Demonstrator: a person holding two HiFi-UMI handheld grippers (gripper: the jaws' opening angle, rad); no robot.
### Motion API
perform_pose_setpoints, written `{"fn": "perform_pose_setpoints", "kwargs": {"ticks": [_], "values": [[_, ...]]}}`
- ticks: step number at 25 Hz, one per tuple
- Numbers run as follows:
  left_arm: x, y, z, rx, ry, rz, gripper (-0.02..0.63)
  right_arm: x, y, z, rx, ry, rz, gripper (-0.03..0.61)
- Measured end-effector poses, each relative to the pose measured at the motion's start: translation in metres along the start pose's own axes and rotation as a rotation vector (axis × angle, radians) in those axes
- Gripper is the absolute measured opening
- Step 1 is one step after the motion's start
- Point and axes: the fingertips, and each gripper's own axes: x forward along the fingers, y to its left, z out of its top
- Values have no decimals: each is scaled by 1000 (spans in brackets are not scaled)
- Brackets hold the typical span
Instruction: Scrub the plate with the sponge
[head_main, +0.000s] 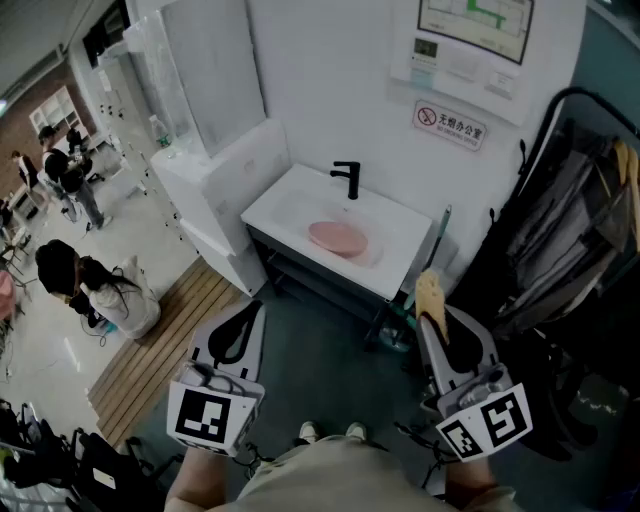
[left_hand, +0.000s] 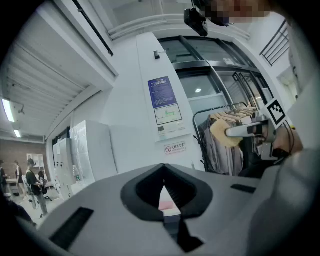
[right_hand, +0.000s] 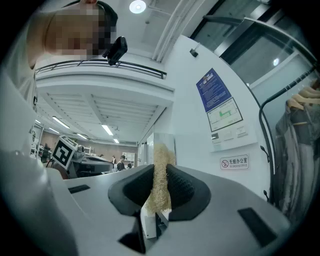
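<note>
We hold the left gripper (head_main: 245, 320) clenched on nothing | our right gripper (head_main: 440, 328) grasps the sponge (head_main: 429, 293) | pink plate (head_main: 337, 238) lies in the sink (head_main: 402, 228), well apart from both

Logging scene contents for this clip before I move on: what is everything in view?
plate: one, pink, in the sink
sink: one, white, against the wall
tap: one, black, at the sink's back
sponge: one, tan, held upright, lower right
sign: one, white and red, on the wall right of the tap
clothes rack: one, black, with garments, far right
cabinets: several, white, left of the sink
bystanders: a few, far left
left hand-held gripper: one, grey, shut, empty, lower left
right hand-held gripper: one, grey, shut on the sponge, lower right
</note>
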Motion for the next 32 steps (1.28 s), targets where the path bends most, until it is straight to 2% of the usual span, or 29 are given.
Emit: {"fn": "perform_pose_setpoints", "kwargs": {"ticks": [15, 22, 32], "values": [[25, -46, -1, 13, 32, 8, 6, -18, -42, -10, -3, 29, 41, 80], [30, -70, -12, 19, 65, 31, 6, -24, -52, -32, 19, 64, 98, 80], [47, -76, -35, 8, 98, 29, 6, -10, -68, -61, 52, 90, 117, 80]]}}
